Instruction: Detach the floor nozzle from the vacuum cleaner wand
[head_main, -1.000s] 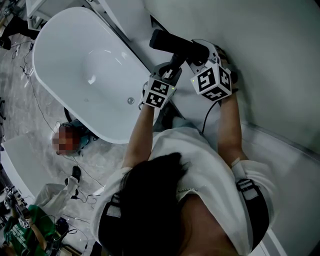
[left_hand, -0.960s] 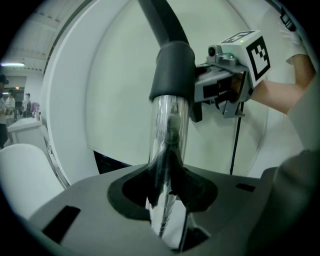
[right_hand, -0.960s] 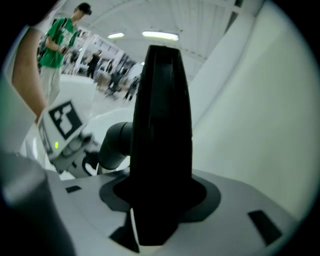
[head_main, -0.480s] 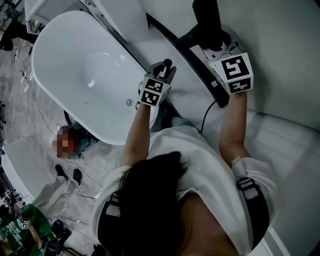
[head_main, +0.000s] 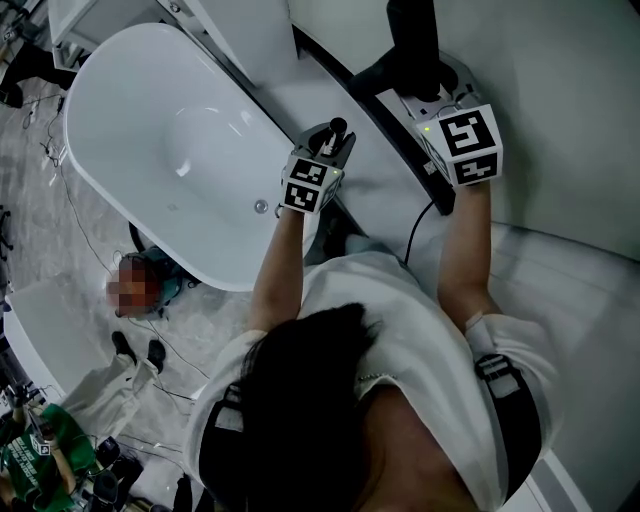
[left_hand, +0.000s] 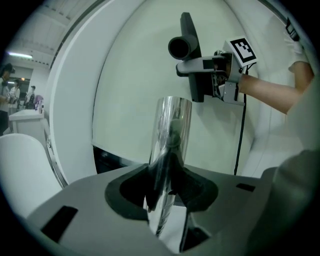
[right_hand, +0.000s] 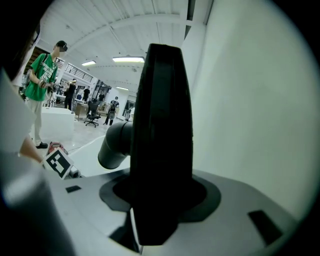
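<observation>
The chrome wand (left_hand: 170, 135) stands up between the jaws of my left gripper (left_hand: 167, 192), which is shut on it; its short end (head_main: 338, 127) pokes out above that gripper (head_main: 328, 145) in the head view. My right gripper (head_main: 437, 98) is shut on the black floor nozzle (head_main: 412, 40) and holds it apart from the wand, up and to the right. The nozzle (right_hand: 162, 140) fills the right gripper view, its grey neck tube (right_hand: 114, 148) pointing left and open. From the left gripper view the nozzle (left_hand: 190, 55) hangs free with its round neck opening facing me.
A white bathtub (head_main: 110, 90) lies to the left and below my left gripper. A dark curved strip (head_main: 385, 125) runs between the grippers along a white wall (head_main: 560, 100). A black cable (head_main: 412, 235) hangs from the right gripper. People stand on the floor at left (head_main: 40, 450).
The right gripper has risen and rolled, carrying the nozzle from lying across the wand's end to standing apart from it. The left gripper and wand stayed put.
</observation>
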